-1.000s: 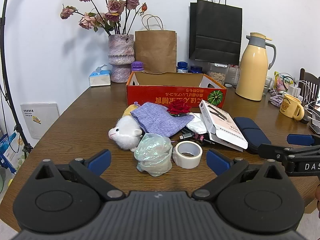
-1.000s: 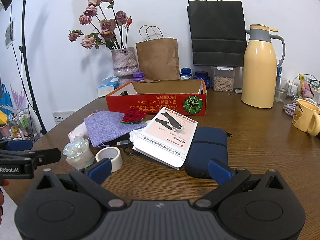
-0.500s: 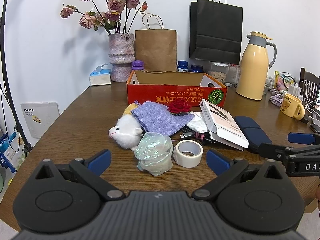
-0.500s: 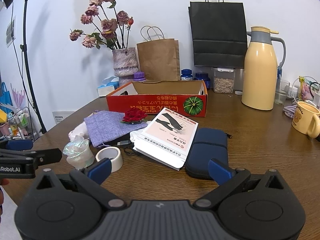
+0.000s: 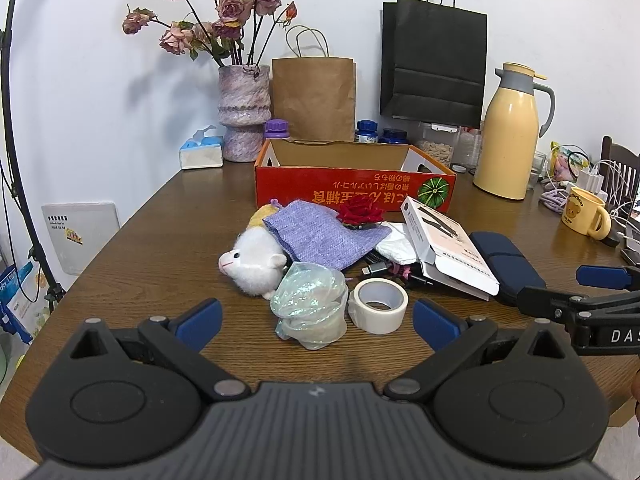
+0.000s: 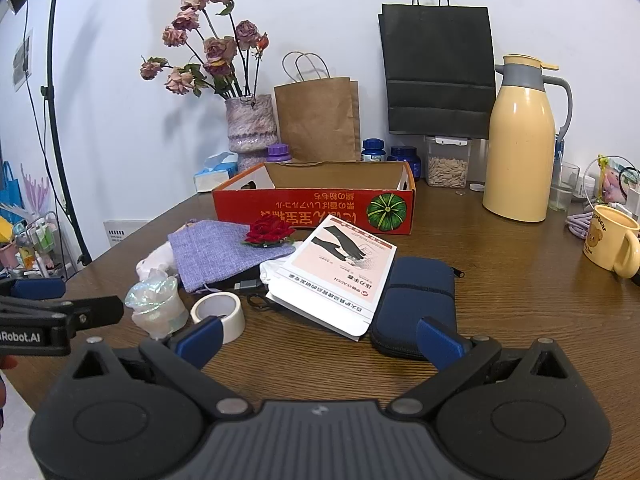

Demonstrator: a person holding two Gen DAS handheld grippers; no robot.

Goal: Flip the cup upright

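Note:
The cup (image 5: 308,306) is a translucent, iridescent plastic one. It stands mouth down on the wooden table (image 5: 168,248), just in front of a white plush toy (image 5: 254,262) and left of a tape roll (image 5: 378,306). My left gripper (image 5: 318,320) is open, and the cup sits a little ahead of the gap between its blue-tipped fingers without touching them. My right gripper (image 6: 319,338) is also open with nothing in it, facing a white booklet box (image 6: 336,276). From the right wrist, the cup (image 6: 156,306) shows at the lower left, beside the left gripper's arm (image 6: 60,312).
Behind the cup lie a purple pouch (image 5: 320,232), a red rose (image 5: 360,210) and a navy case (image 5: 506,264). A red cardboard box (image 5: 352,190), a vase (image 5: 244,112), paper bags and a yellow thermos (image 5: 508,136) stand further back. A yellow mug (image 6: 612,242) sits at the right.
Both grippers have drifted only very slightly. Nothing on the table has moved and both stay open.

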